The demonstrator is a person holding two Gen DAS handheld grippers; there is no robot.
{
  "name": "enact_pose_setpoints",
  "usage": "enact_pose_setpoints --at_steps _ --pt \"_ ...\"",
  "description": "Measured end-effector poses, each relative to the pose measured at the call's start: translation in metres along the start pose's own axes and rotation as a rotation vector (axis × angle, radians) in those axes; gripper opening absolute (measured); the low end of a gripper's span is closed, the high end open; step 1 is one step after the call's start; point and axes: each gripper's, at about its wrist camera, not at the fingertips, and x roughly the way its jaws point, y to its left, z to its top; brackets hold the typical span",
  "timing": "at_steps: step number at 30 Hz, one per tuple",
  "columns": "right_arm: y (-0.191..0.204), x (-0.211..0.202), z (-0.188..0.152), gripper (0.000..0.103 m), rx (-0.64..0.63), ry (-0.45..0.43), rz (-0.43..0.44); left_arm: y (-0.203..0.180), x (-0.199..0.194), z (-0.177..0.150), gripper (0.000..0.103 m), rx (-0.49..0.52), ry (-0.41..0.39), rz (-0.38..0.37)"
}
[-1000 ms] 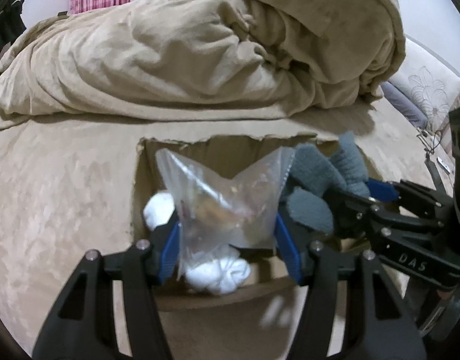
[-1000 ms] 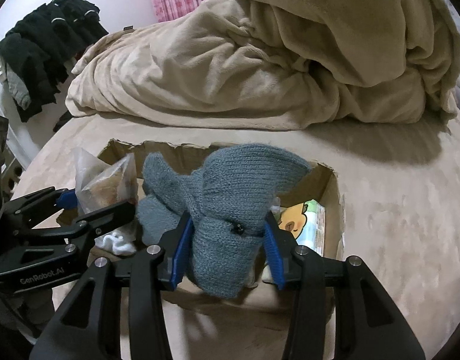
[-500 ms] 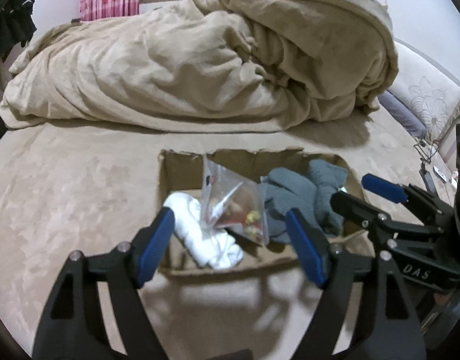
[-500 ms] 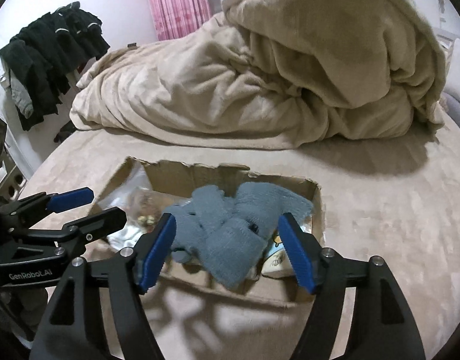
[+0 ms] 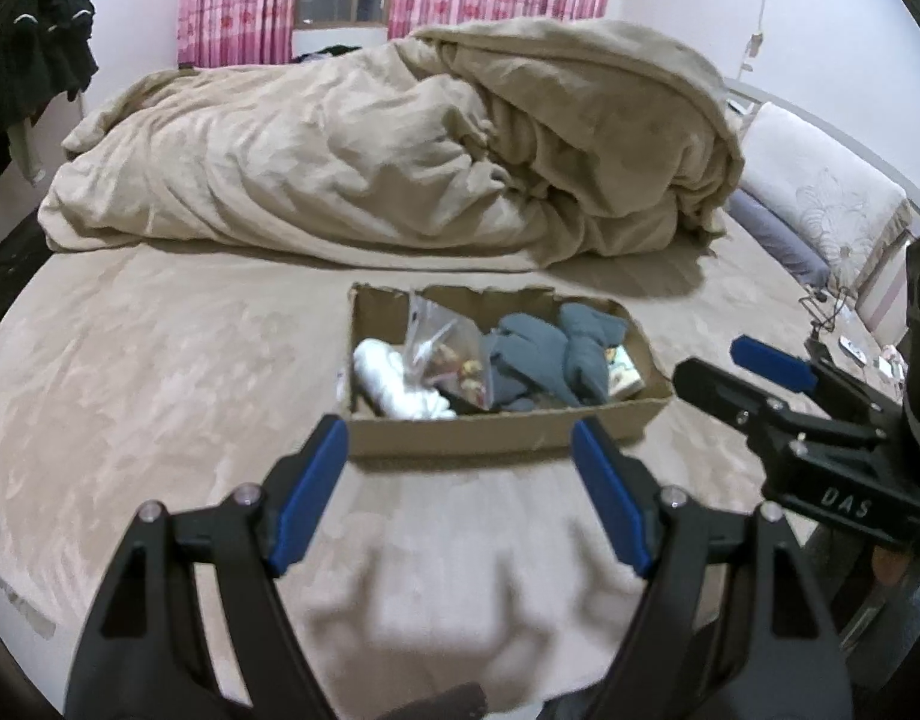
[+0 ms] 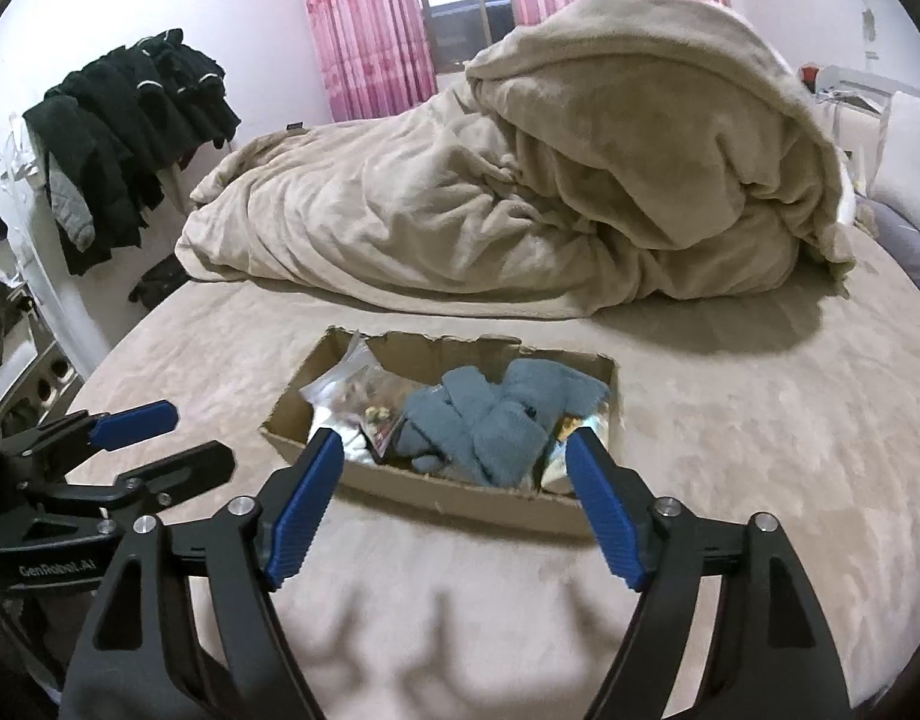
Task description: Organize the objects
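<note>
Both grippers have pulled back from the cardboard box (image 5: 496,435) since a second ago, when the left one held the plastic bag and the right one the grey gloves; both things now lie in the box and nothing sits between either pair of fingers. The left gripper (image 5: 460,483) has its blue-padded fingers spread wide, and so has the right gripper (image 6: 454,501).

Beyond the box a heaped beige blanket (image 5: 400,150) fills the far part of the bed (image 5: 130,360), with pink curtains (image 6: 370,24) behind it and dark clothes (image 6: 130,120) hanging off to the left of the right fingers. Nothing stands between the fingers and the box.

A small printed packet (image 5: 625,366) at the box's right end is partly covered by the grey gloves (image 5: 550,360), and the contents of the plastic bag (image 5: 445,348) are hard to make out. A white bundle (image 5: 394,384) lies at the left end.

The box sits just ahead of both pairs of fingers, apart from their tips.
</note>
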Motion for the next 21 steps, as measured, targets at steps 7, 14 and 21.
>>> enact_pose_setpoints --at_steps 7,14,21 --pt "0.008 -0.035 -0.017 0.081 0.008 -0.001 0.01 -0.007 -0.031 -0.019 0.078 0.002 -0.005 0.003" --pt "0.012 -0.065 -0.034 0.087 0.014 -0.012 0.001 -0.007 -0.046 -0.044 0.096 -0.021 -0.017 0.018" --pt "0.021 -0.07 -0.055 0.091 0.002 -0.03 -0.023 -0.001 -0.046 -0.065 0.097 -0.028 -0.01 0.032"
